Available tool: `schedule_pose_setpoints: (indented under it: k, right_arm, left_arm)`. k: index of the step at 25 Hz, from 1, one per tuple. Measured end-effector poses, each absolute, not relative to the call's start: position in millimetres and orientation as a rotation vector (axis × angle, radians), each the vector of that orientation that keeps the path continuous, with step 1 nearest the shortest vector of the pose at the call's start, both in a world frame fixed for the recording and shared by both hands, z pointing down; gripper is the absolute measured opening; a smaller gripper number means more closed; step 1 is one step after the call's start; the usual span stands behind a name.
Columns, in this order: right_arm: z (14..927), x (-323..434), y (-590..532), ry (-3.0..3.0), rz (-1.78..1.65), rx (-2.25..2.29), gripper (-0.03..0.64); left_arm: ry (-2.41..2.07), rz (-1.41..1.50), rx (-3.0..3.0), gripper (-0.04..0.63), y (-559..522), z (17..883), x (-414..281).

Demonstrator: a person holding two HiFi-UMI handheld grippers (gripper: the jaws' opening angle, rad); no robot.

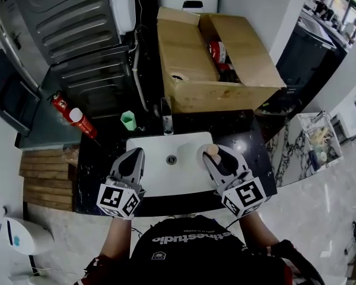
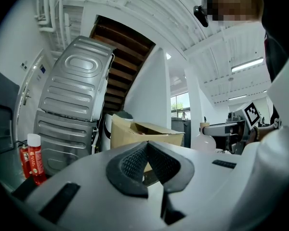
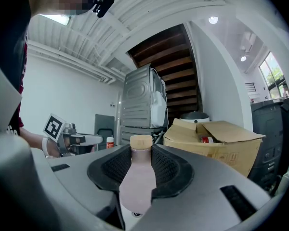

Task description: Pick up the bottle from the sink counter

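**Bottle gripped in right jaws over the sink**

The right gripper (image 1: 217,155) has its jaws clamped on the sides of a pale pink bottle (image 3: 137,177) with a tan cap, holding it upright over the right part of the white sink (image 1: 166,186); the basin's drain shows just below the bottle in the right gripper view. The left gripper (image 1: 134,157) hovers over the left part of the sink, its jaws closed together with nothing between them. The sink is set into a black counter (image 1: 252,140), with a faucet (image 1: 167,121) at its far edge. A green cup (image 1: 128,120) stands on the counter left of the faucet, and a red bottle with a white cap (image 1: 71,114) lies further left. An open cardboard box (image 1: 190,58) sits beyond the sink, beside a grey washing machine (image 1: 77,22) at far left.
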State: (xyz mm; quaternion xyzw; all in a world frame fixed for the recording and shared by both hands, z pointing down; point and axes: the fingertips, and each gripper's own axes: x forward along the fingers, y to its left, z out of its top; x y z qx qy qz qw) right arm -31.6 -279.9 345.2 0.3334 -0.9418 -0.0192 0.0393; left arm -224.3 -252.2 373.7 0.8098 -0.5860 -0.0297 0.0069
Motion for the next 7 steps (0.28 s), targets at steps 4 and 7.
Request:
schedule_pose_setpoints:
  k: [4, 7]
  right_arm:
    - [344.1, -31.6, -278.0, -2.883, -0.073, 1.021, 0.158]
    - [344.9, -31.5, -277.0, -2.882, -0.078, 1.022, 0.158]
  left_arm:
    - [-1.832, -0.104, 2.533, 0.014, -252.8, 371.6, -220.5]
    - [-1.826, -0.104, 2.542, 0.014, -253.8, 370.7, -218.1]
